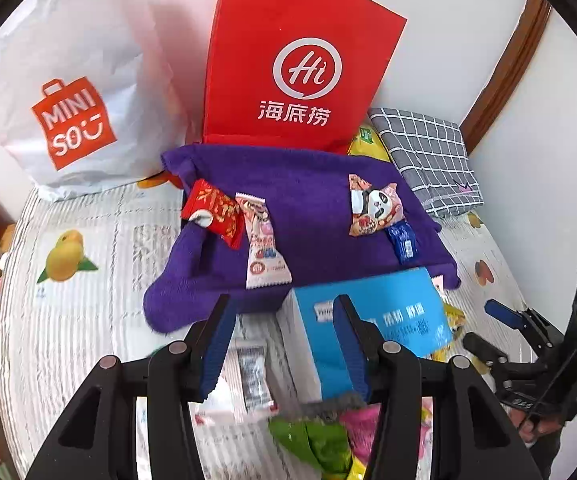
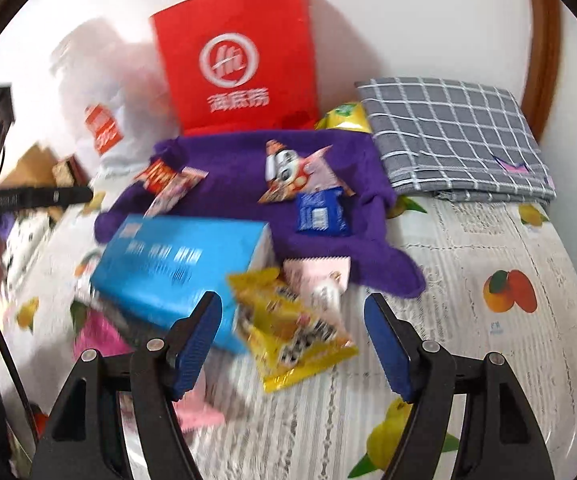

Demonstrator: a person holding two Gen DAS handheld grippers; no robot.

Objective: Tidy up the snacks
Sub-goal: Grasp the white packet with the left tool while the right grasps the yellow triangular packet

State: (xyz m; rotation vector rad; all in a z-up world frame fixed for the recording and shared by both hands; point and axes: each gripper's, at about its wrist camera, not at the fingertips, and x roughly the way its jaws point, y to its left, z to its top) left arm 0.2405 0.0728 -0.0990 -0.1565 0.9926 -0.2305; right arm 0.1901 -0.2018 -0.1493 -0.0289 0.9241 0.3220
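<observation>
A purple towel (image 1: 308, 208) lies spread on the fruit-print table cover. On it rest a red packet (image 1: 212, 212), a white-pink packet (image 1: 262, 248), a panda packet (image 1: 374, 206) and a small blue packet (image 1: 402, 242). A blue and white box (image 1: 392, 312) lies at the towel's near edge. My left gripper (image 1: 284, 340) hovers open above a white sachet (image 1: 252, 376) and the box's end, gripping nothing. My right gripper (image 2: 292, 340) stands open over a yellow packet (image 2: 288, 328), and its pads are clear of the packet. A pink packet (image 2: 320, 276) lies just beyond.
A red paper bag (image 1: 296, 60) and a white Miniso bag (image 1: 68, 92) stand against the wall behind the towel. A folded grey checked cloth (image 1: 428, 160) lies at the back right, with a yellow bag (image 1: 368, 142) beside it. Green and pink packets (image 1: 320, 440) lie near my left gripper.
</observation>
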